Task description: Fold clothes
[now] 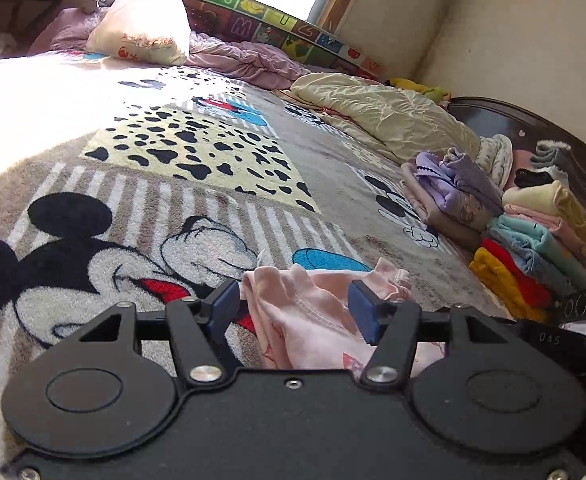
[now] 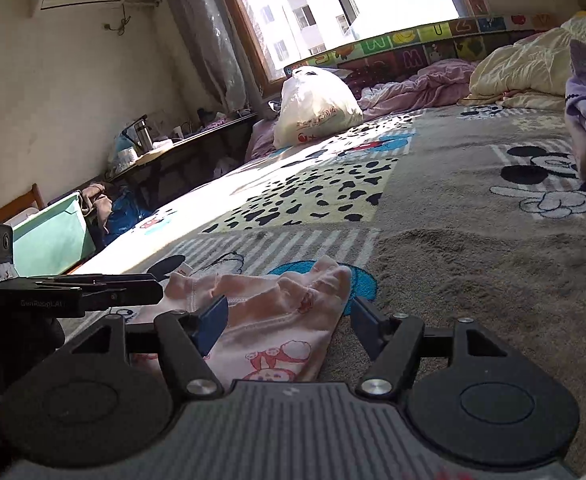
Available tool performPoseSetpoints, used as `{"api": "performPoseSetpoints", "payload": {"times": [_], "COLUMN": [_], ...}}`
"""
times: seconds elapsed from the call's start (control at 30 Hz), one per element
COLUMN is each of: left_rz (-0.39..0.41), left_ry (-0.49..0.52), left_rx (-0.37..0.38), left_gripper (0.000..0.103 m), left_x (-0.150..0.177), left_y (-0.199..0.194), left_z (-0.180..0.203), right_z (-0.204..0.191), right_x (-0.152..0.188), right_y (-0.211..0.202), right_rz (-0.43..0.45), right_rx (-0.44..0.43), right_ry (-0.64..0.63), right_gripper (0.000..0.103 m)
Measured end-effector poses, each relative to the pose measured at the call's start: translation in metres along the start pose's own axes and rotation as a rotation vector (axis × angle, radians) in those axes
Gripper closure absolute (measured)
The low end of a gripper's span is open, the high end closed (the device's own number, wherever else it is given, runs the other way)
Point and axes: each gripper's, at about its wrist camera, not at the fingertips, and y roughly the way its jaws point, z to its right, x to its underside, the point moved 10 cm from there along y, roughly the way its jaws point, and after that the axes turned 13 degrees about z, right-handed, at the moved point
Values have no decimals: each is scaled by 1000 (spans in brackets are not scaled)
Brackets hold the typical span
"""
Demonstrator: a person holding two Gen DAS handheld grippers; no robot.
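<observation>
Both the left gripper (image 1: pixel 295 308) and the right gripper (image 2: pixel 289 316) stand wide open around the rumpled pink garment (image 1: pixel 313 320) on the bed (image 1: pixel 173 168), gripping nothing; next, I judge, each must close on an edge.

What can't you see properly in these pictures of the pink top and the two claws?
- Pink top: in both views its near part is hidden under the claw bodies, so its full shape is unknown.
- Picture printed on it: right view, cut off by the right claw.
- Left claw: seen edge-on in the right view; its tips hide behind cloth.
- Folded stack: left view, its far side runs off the edge.
- Window: glare washes it out.
</observation>
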Motion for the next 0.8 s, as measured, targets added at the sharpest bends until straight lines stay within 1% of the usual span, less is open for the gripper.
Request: {"api": "performPoseSetpoints", "payload": {"times": [0.03, 0.07, 0.1, 0.13, 0.2, 0.23, 0.3, 0.33, 0.37, 0.43, 0.47, 0.5, 0.6, 0.63, 0.67, 0.73, 0.8], "left_rz": [-6, -12, -19, -31, -63, -69, -61, -65, -69, -64, -66, -71, -77, -73, -67, -44, 1], "left_ry": [-61, -122, -162, -187, -248, -262, -260, -261, -271, -302, -326, -360, -462, -482, -493, -536, -577], "left_rx": [-11, -22, -29, -26, -9, -6, -11, -17, -24, -34, -35, -31, -21, -21, -24, -25, -26], "left_gripper": [41, 41, 41, 41, 41, 41, 45, 51, 67, 73, 77, 81, 85, 85, 85, 85, 85], "left_x": [-1, -1, 0, 5, 16, 19, 22, 24, 27, 32, 34, 34, 33, 33, 31, 26, 13], "left_y": [-1, -3, -3, 0, 8, 11, 17, 19, 19, 17, 16, 15, 4, -3, -10, -29, -54], "left_z": [-4, -8, -11, -11, -10, -9, -4, -2, -1, -2, -3, -4, -6, -6, -6, -9, -16], "right_z": [7, 12, 15, 19, 20, 20, 20, 20, 19, 18, 19, 19, 16, 14, 12, 5, -11], "right_x": [5, 9, 15, 21, 25, 27, 29, 30, 31, 33, 36, 39, 41, 41, 40, 37, 35], "right_y": [2, 3, 5, 9, 14, 16, 20, 21, 21, 22, 21, 20, 19, 19, 17, 12, 6], "right_rz": [-11, -18, -27, -38, -48, -52, -60, -63, -66, -71, -70, -60, -44, -45, -43, -32, -32], "right_rx": [9, 15, 25, 38, 44, 45, 49, 51, 52, 56, 57, 60, 78, 87, 89, 78, 56], "right_ry": [96, 163, 198, 224, 235, 236, 239, 241, 242, 253, 279, 293, 284, 274, 290, 352, 357], "right_gripper": [35, 35, 35, 35, 35, 35, 37, 37, 37, 46, 60, 66, 70, 71, 73, 76, 76]}}
